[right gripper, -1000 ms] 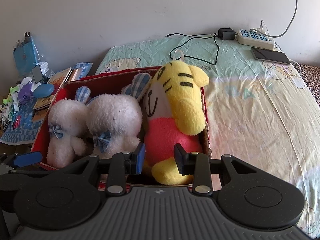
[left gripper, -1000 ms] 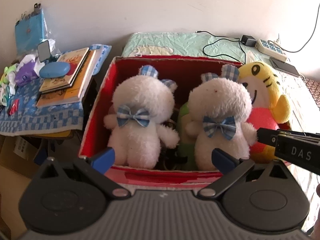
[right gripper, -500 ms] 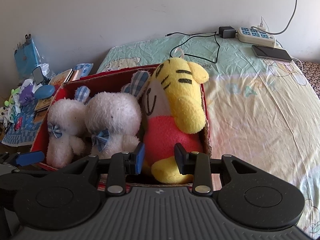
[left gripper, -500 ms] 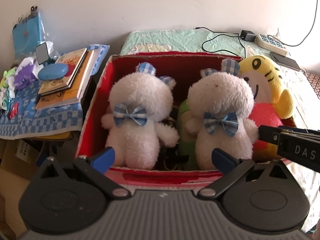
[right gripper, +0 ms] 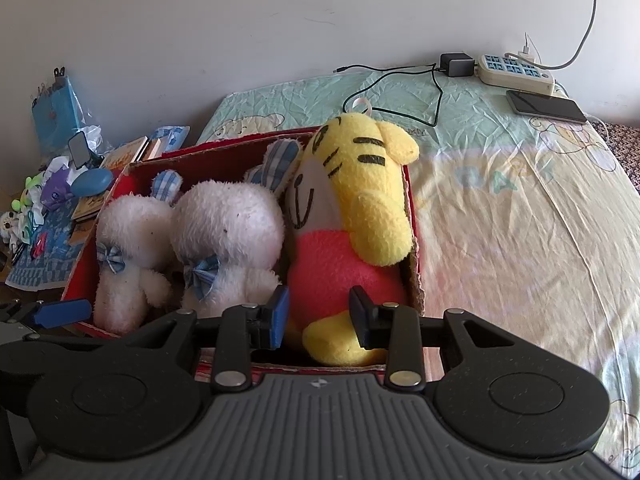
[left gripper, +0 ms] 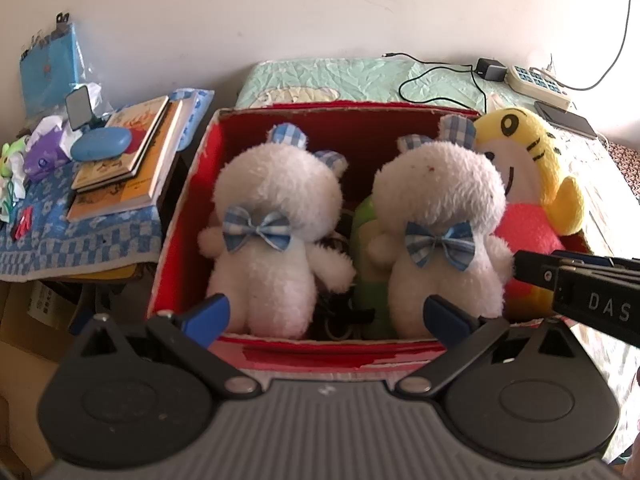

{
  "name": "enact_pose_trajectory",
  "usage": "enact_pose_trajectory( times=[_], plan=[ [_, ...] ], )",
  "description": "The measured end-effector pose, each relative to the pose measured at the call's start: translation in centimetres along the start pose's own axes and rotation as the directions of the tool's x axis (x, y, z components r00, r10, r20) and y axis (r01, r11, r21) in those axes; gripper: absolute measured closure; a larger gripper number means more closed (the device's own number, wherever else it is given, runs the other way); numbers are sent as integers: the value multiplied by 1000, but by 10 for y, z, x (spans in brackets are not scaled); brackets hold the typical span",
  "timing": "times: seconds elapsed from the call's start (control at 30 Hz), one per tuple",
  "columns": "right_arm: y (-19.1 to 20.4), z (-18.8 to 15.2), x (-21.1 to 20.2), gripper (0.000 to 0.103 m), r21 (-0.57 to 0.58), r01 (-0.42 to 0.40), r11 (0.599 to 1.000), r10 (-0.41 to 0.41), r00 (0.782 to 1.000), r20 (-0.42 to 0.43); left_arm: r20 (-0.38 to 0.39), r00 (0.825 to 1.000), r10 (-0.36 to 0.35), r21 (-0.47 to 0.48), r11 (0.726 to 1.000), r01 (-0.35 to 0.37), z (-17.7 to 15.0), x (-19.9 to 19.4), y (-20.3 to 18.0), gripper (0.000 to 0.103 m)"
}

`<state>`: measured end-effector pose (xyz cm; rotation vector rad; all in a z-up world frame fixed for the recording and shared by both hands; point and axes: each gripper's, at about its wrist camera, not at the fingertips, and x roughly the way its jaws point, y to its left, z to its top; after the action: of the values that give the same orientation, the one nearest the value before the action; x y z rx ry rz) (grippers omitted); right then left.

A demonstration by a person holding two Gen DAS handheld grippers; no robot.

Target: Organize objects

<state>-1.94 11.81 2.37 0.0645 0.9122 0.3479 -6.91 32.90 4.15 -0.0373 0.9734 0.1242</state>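
A red cardboard box [left gripper: 320, 106] stands on the bed's corner. Two white plush bears with blue checked bows sit upright in it, one on the left [left gripper: 272, 208] and one on the right [left gripper: 436, 200], with something green [left gripper: 364, 232] wedged between them. A yellow tiger plush [right gripper: 360, 184] in a pink top fills the box's right end. My left gripper [left gripper: 326, 314] is open wide at the box's near wall, holding nothing. My right gripper [right gripper: 318, 314] hangs partly open over the tiger's lower body. Its pads do not visibly press the plush.
A side table left of the box carries stacked books [left gripper: 128, 160], a blue case [left gripper: 102, 144] and small clutter on a blue checked cloth [left gripper: 60, 240]. On the bed sheet [right gripper: 520, 220] behind lie a power strip [right gripper: 516, 74], a phone [right gripper: 546, 106] and a black cable [right gripper: 400, 92].
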Motion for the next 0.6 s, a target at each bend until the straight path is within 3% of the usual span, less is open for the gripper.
enact_pose_trajectory(
  times=[0.6],
  plan=[
    [2,-3,-2,67,6,-5,1000,5,1000,9,-30,995,-96,-1,995,96,4,9,10,0]
  ],
)
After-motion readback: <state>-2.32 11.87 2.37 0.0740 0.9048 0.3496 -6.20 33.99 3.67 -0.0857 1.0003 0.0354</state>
